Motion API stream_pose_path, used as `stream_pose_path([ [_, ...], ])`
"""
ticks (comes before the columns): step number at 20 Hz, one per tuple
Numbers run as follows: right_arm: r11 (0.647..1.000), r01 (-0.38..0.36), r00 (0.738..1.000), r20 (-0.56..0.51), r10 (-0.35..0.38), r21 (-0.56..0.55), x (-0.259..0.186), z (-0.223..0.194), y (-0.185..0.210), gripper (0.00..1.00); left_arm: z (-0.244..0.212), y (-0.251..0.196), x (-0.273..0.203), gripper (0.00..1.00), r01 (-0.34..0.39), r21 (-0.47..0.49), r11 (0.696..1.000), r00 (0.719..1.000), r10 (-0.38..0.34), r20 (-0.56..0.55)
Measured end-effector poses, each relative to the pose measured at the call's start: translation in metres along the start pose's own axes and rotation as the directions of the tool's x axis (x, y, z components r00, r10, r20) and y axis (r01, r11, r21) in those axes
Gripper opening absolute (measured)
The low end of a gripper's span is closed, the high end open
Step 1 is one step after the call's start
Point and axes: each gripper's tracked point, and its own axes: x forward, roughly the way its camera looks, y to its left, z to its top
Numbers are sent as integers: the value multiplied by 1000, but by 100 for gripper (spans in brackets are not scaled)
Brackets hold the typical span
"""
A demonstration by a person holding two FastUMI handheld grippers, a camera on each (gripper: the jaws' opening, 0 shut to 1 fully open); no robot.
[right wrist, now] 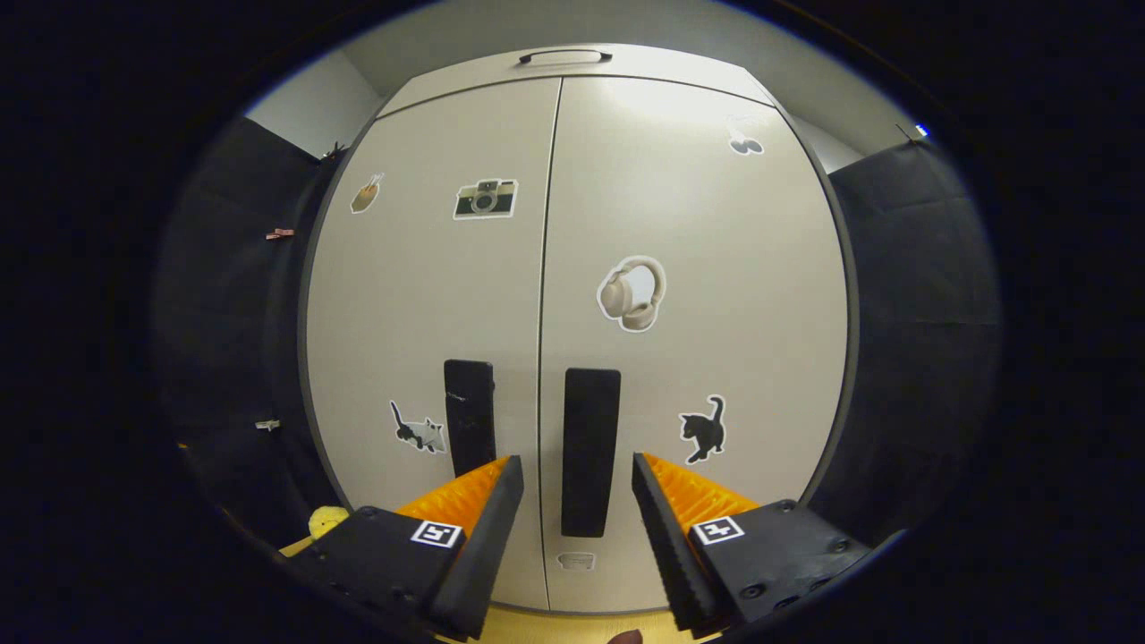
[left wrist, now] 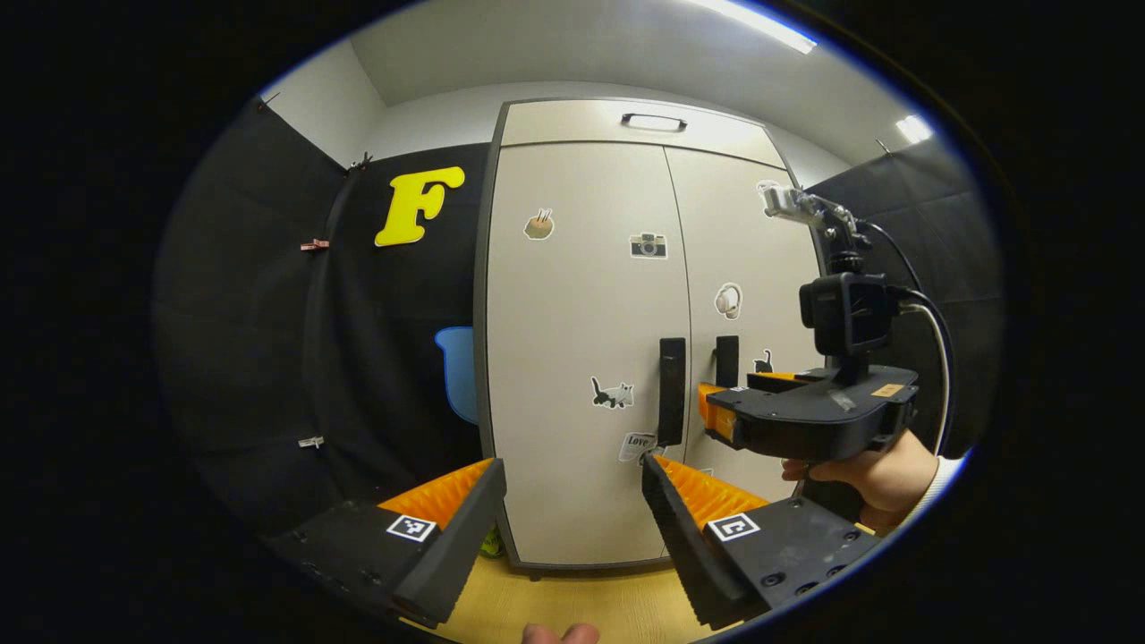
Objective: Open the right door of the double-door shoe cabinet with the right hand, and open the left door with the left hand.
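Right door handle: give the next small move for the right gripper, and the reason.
Probably ease the right gripper straight forward, then close on the right door handle. Its fingers stand open with the handle centred between them, but the left gripper view suggests its tips are just short of the handle. Both doors look shut, and the right door goes first.

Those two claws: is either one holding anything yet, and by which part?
Nothing is held. The right claw is open, its fingers either side of the right door handle without pressing it. The left claw is open too, back from the left door handle.
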Motion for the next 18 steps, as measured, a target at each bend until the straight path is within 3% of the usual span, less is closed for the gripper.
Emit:
stream_pose_path([
  [1,1000,20,1000,-2,-20,4,6,-2,-3,71,-1,3,2,94,-2,-1,1000,1000,2,-1],
  [2,1000,26,1000,-1,-26,15,13,-3,-3,58,-2,5,3,94,-5,-3,1000,1000,5,0],
  [4,998,51,999,1,-51,35,19,-2,-7,51,-2,9,6,94,-10,-6,1000,1000,10,2],
  [8,994,79,997,-30,-77,80,21,-4,-9,50,-5,16,10,94,-20,-9,1000,1000,20,1],
  [9,995,81,997,-23,-80,65,30,-6,-10,36,-6,18,10,94,-23,-11,1000,1000,23,-2],
  [11,997,73,997,-4,-73,27,30,-7,-10,36,-9,20,10,94,-28,-18,999,1000,28,-8],
  [14,998,56,998,-1,-56,35,30,-7,-10,26,-12,24,8,94,-35,-22,999,999,35,-11],
  [18,993,86,996,-1,-86,75,30,-5,-12,26,-10,26,1,94,-44,-21,999,999,44,-4],
])
